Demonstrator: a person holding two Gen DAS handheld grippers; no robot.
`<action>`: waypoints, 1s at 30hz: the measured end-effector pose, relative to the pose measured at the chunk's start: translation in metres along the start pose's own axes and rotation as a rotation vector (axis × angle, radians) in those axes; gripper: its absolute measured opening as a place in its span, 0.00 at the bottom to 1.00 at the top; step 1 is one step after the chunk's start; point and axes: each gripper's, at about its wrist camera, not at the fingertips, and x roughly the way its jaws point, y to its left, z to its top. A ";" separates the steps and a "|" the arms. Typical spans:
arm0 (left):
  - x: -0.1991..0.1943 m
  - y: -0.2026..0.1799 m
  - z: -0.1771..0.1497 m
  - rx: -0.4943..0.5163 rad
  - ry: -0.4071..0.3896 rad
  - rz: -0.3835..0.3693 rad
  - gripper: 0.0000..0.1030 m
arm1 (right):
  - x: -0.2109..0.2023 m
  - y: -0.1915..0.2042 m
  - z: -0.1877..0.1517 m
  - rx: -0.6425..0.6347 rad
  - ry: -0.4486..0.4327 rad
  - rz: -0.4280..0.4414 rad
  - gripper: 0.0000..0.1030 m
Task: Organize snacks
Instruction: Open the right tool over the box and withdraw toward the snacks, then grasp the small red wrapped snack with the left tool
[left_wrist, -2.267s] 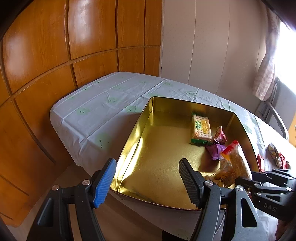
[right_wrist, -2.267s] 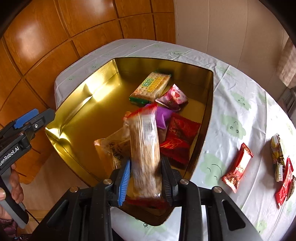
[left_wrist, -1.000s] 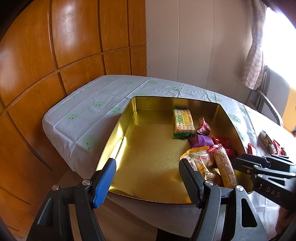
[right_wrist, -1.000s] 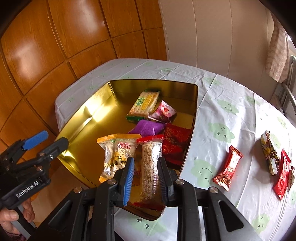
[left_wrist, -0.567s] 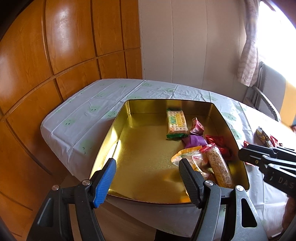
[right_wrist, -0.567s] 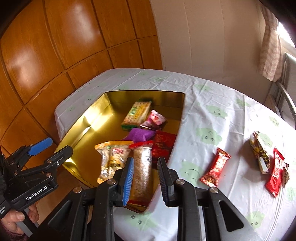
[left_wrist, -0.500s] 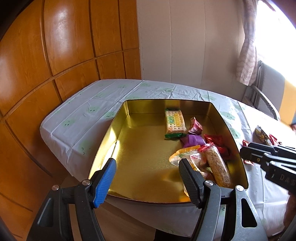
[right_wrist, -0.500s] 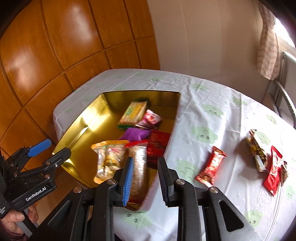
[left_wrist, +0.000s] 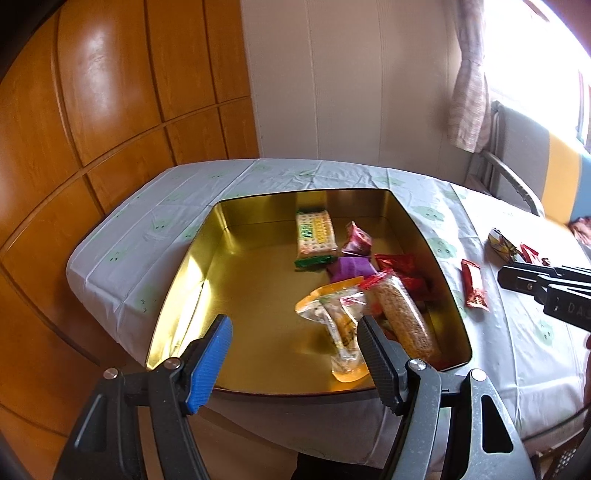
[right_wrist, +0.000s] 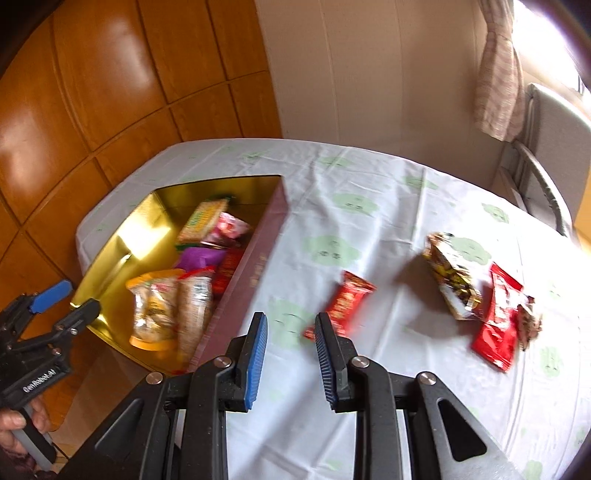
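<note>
On the left, the gold tin (left_wrist: 184, 280) already holds six snacks, the oat bar (left_wrist: 404, 317) nearest its right wall. Both the left gripper (left_wrist: 293, 363) and right gripper (right_wrist: 290, 354) are empty, jaws parted. Rightward, the red wrapper (right_wrist: 349, 301) and more packets (right_wrist: 495, 325) await on the tablecloth (right_wrist: 369, 206).

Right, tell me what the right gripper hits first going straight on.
Probably bare tablecloth: the right gripper points down between the tin and the red packet, whose near end may get clipped. Depth is unclear.
</note>
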 end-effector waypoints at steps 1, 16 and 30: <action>0.000 -0.003 0.000 0.006 0.001 -0.004 0.69 | -0.001 -0.006 -0.001 -0.004 0.003 -0.016 0.26; -0.008 -0.080 0.025 0.230 -0.001 -0.229 0.49 | -0.027 -0.128 -0.015 0.073 0.078 -0.190 0.27; 0.074 -0.208 0.065 0.371 0.279 -0.390 0.29 | -0.037 -0.180 -0.032 0.150 0.064 -0.167 0.30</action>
